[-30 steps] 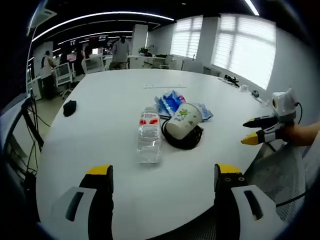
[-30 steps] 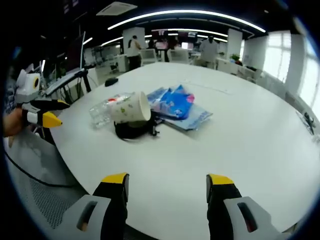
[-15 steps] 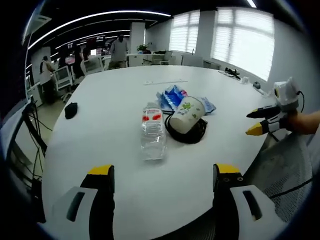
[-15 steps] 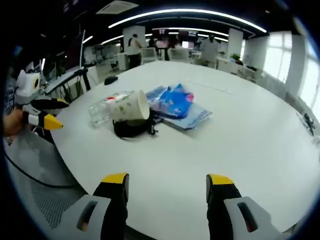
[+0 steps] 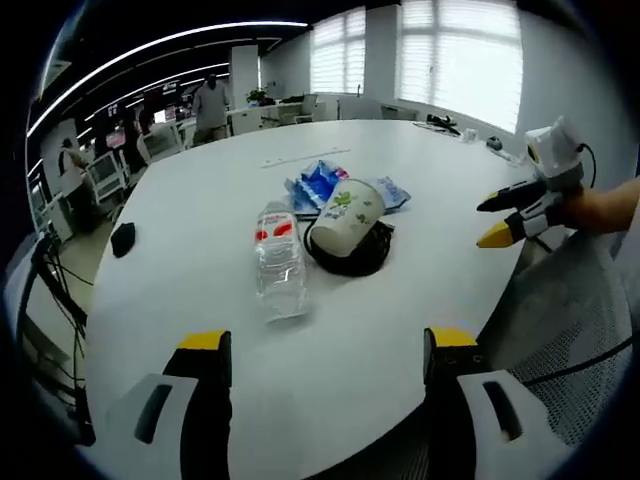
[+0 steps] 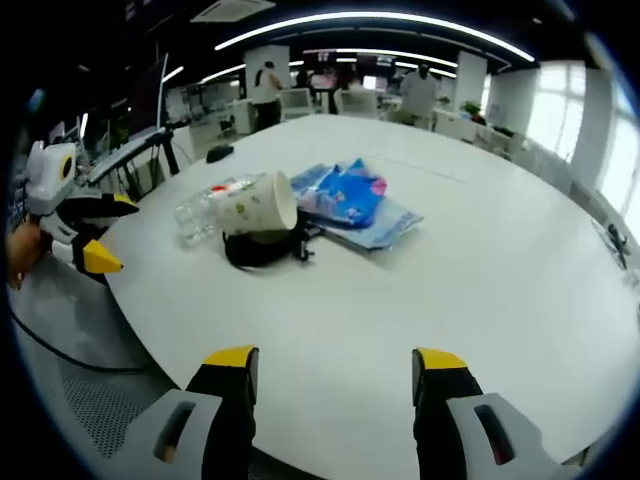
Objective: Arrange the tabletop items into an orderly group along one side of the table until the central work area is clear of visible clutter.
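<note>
Both grippers hover off the table (image 6: 520,300) edge, left gripper (image 5: 318,345) and right gripper (image 6: 330,360) jaws spread wide, holding nothing; bottle (image 5: 279,265), paper cup (image 5: 343,216), blue packets (image 6: 355,200) clustered mid-table.

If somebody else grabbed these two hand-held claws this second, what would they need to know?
Left gripper: open, holding nothing, at the table's near edge.
Right gripper: open, holding nothing, over the white table.
Things: water bottle on its side; paper cup tipped over on a coiled black cable; blue packets behind them; a small black object apart, near the far left edge.
Done: nothing grouped yet; the items lie mid-table.
Left: move everything to one side in a tidy row.
</note>
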{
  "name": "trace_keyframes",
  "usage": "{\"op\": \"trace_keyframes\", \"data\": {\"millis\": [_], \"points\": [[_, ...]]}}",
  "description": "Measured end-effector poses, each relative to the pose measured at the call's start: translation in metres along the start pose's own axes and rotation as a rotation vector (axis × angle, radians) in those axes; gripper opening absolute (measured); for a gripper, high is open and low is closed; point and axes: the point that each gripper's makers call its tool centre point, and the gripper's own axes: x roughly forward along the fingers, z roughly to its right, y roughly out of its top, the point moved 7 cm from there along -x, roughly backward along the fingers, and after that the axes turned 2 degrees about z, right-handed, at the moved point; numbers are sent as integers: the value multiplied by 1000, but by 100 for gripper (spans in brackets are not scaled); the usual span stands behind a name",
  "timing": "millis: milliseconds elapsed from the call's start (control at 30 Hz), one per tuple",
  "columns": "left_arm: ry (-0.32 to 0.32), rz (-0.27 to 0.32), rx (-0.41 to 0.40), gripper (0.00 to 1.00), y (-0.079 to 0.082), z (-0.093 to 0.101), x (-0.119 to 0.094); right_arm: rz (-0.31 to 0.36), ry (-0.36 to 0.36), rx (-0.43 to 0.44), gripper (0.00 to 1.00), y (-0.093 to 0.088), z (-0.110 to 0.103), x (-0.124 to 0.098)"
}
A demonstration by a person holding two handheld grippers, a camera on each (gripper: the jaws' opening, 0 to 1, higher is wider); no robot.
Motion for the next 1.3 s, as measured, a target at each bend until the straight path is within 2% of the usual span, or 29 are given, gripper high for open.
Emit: {"op": "trace_keyframes", "data": {"millis": [367,733,833,967,1033,1167,1300], "points": [[-14,-31,42,77,-3,6,0,-28,-18,-30,61,-3,-2,0],[-54,-34,62,75,-2,14,-1,-53,-54,-47,60,-6,1,-2],[-49,-45,31,75,-5,12,0,-54,-63,-55,60,-7,3,-1],[-53,-91,-16,76,-12,8,2,-58,-75,-62,60,-8,4,-2],[-56,-96,-19,76,-10,10,-1,-47,-84,-66,60,-7,5,-2],[-78,-133,30,76,-16,17,1,-33,-104,-59,60,-8,7,-4],[-115,-116,64,75,-12,21,0,-15,-138,-49,60,-5,10,-7]]}}
